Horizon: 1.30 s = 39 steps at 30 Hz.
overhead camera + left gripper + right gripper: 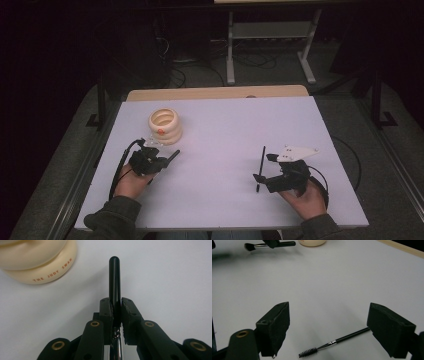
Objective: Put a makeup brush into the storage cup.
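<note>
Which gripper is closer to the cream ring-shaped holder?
Left. The left gripper, shut on a makeup brush, sits just beside the cream holder. The right gripper stands open far across the table, over a spoolie brush.

Your white surface (225,150) is evenly lit from overhead and everything around the surface falls off to near black. Shadows on it are soft and faint. The high view is grainy and slightly soft; both gripper views blur their own tongs up close.

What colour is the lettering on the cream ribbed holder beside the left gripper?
Orange-brown lettering on the cream ribbed holder, clearest in the left gripper view.
</note>
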Available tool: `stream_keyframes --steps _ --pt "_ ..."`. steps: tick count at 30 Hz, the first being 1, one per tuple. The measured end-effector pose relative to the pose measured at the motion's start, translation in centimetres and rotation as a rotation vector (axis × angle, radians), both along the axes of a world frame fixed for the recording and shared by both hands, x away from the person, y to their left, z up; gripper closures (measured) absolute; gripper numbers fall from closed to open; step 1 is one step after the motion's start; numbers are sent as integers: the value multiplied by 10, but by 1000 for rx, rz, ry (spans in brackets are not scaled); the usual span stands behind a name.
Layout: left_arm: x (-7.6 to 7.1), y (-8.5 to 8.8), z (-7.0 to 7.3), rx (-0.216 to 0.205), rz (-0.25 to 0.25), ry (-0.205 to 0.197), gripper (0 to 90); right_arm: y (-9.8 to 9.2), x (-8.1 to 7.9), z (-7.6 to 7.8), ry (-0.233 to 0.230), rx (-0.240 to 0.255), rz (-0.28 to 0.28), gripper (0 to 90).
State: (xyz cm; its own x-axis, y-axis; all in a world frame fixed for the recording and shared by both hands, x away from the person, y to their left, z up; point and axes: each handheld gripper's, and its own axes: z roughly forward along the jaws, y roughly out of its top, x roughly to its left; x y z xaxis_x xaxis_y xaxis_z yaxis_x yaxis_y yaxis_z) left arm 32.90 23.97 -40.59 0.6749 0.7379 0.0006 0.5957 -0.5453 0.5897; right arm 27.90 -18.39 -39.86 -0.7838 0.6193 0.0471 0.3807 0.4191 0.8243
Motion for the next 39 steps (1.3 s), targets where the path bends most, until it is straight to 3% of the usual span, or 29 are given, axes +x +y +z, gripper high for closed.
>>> stream_keyframes --steps 10,14,17,24,31,39 --pt "-4 3 12 -9 -43 -21 799 8 3 7 3 -18 17 164" --pt "-8 3 19 -31 -49 -32 799 16 3 14 -8 -47 42 164" --pt "-8 2 26 -30 -82 -45 798 21 6 20 -7 -54 64 162" --pt "-15 1 40 -85 -117 -68 798 36 12 32 24 -45 126 150" --pt "-19 -3 50 -91 -164 -80 798 53 21 46 38 -48 192 150" --pt "-24 -10 56 -133 -225 -88 798 75 34 61 45 -101 264 150"
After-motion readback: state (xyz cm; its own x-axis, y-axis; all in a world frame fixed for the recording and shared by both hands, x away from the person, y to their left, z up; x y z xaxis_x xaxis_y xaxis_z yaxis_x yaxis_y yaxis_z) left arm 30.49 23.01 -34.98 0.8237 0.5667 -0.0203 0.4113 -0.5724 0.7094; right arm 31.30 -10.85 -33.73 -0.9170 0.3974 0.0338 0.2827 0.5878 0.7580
